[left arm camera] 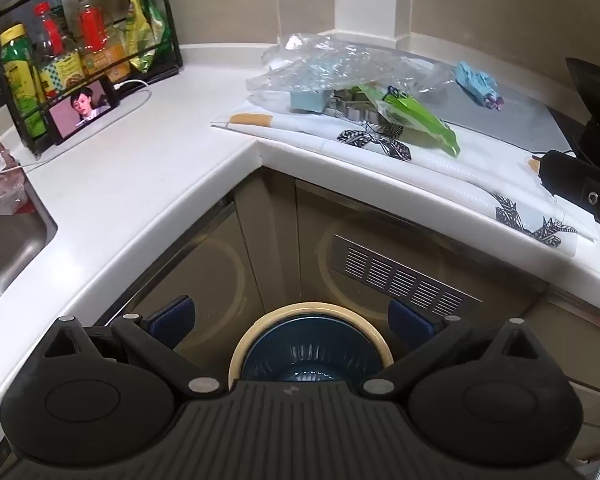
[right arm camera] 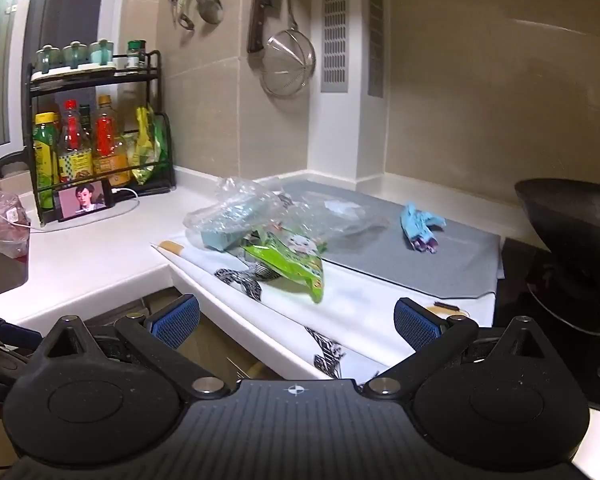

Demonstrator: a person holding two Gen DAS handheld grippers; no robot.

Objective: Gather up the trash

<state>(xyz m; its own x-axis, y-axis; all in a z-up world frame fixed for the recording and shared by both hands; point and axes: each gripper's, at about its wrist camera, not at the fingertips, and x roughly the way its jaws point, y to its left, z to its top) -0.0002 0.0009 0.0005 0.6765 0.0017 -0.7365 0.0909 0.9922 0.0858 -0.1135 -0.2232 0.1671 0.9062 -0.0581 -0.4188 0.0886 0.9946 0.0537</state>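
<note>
Trash lies on the white counter: a crumpled clear plastic bag [left arm camera: 332, 62] [right arm camera: 260, 204], a green snack wrapper [left arm camera: 416, 118] [right arm camera: 288, 264], a pale blue box [left arm camera: 308, 100] [right arm camera: 220, 238] and a crumpled blue wrapper [left arm camera: 478, 82] [right arm camera: 420, 226]. A trash bin [left arm camera: 310, 350] with a cream rim and blue liner stands on the floor. My left gripper [left arm camera: 292, 320] is open and empty above the bin. My right gripper [right arm camera: 296, 320] is open and empty at the counter edge, short of the green wrapper; it also shows in the left wrist view [left arm camera: 580, 188].
A patterned white cloth [right arm camera: 352, 308] and grey mat [right arm camera: 400, 256] cover the counter. A black rack of bottles [left arm camera: 60, 64] and a phone [left arm camera: 84, 110] stand at the left. A sink [left arm camera: 4, 248] is far left, a black wok [right arm camera: 572, 248] at the right.
</note>
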